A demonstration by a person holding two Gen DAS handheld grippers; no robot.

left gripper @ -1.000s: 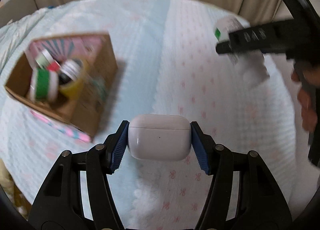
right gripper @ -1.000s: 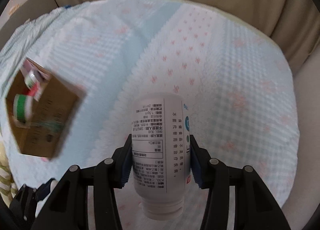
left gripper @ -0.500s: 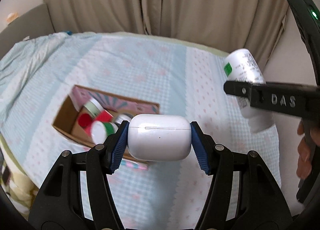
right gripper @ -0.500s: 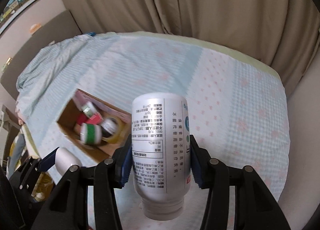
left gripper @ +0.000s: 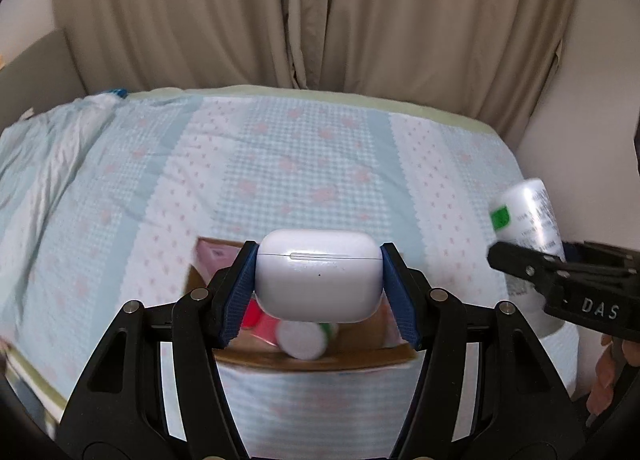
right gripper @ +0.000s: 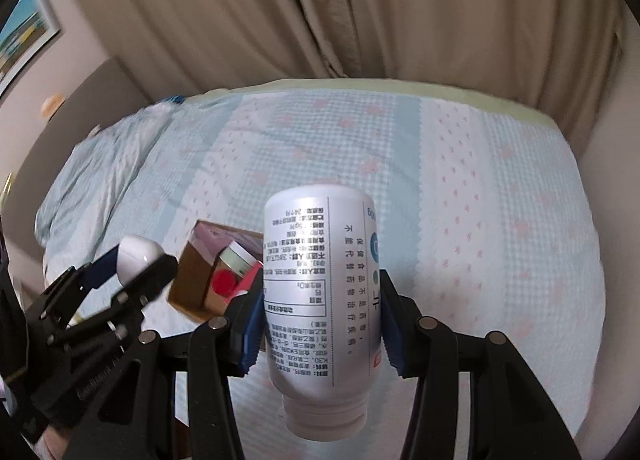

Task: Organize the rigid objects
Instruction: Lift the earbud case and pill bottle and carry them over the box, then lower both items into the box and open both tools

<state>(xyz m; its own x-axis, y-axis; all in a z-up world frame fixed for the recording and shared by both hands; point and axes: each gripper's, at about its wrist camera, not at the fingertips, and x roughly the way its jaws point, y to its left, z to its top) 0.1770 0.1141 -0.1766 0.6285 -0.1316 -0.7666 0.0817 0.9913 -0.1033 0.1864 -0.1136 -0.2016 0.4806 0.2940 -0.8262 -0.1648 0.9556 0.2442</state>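
At nine o'clock in the right wrist view, the left gripper [right gripper: 140, 260] is clenched on a white earbud case [left gripper: 318, 274], held in the air above an open cardboard box [right gripper: 192, 280] of small jars on the bedspread [left gripper: 280, 163]. At six o'clock of that view, the right gripper [right gripper: 322, 324] clamps a white bottle [right gripper: 320, 300] upside down, cap toward the camera, just right of the box.
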